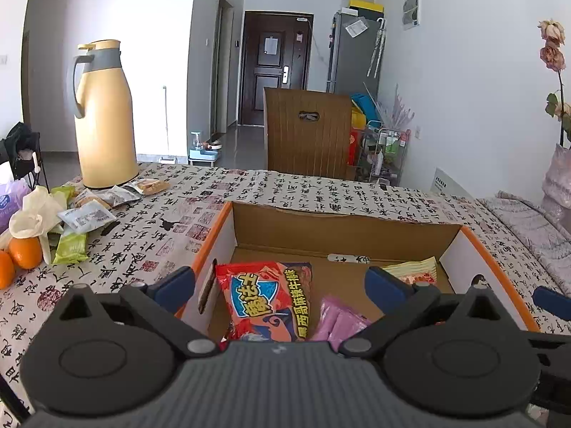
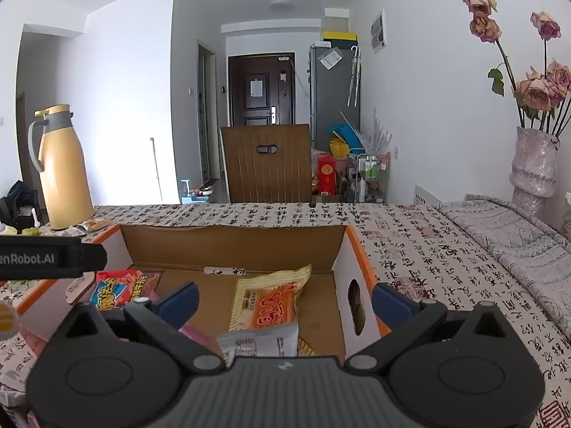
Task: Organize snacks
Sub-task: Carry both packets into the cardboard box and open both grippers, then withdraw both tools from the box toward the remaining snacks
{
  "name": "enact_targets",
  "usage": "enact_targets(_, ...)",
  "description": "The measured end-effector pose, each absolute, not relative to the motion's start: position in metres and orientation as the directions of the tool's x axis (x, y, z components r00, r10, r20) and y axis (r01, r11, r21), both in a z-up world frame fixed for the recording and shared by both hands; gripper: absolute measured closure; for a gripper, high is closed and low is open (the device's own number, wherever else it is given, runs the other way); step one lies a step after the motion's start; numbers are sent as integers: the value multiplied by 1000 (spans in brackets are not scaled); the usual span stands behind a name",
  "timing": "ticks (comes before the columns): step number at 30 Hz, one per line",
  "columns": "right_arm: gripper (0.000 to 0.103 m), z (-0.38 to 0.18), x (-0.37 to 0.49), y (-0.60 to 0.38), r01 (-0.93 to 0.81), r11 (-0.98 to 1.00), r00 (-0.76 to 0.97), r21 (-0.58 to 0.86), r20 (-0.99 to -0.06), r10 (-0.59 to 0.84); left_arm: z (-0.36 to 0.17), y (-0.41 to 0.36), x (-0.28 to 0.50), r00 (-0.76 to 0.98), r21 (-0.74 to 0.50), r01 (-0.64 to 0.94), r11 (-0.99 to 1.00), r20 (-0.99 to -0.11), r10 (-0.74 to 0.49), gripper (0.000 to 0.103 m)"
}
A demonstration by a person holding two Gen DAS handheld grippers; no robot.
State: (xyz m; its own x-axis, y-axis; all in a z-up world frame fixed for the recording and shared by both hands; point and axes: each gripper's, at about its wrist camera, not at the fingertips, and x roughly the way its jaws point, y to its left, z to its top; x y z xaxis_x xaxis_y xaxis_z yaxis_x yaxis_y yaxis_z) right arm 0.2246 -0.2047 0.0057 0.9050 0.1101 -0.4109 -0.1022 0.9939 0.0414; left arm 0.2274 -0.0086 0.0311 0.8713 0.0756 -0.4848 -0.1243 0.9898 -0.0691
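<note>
Cardboard box [image 1: 342,228] holds a red snack bag [image 1: 266,303], pink packet [image 1: 339,322] and orange packet [image 2: 271,303]; both hand-held grippers, left [image 1: 282,285] and right [image 2: 285,303], gape open above box, empty.

Both hand-held grippers [image 1: 280,287] [image 2: 285,301] wide open

Left wrist view sits low and close over the left end of the cardboard box [image 1: 342,228], facing down the table toward the door [image 1: 276,67]. Right wrist view hovers over the box's right end, same heading. Both share the box, the thermos [image 2: 64,171] and the chair [image 2: 267,164]; the black piece at its left edge is probably the other gripper.
</note>
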Motion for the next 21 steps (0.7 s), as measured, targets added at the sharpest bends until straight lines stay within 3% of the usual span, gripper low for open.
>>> enact_targets(21,0,23,215,-205,-104,994,917,22,-385,104,49,-13,218,880,-69,-126,990,-467,80,0)
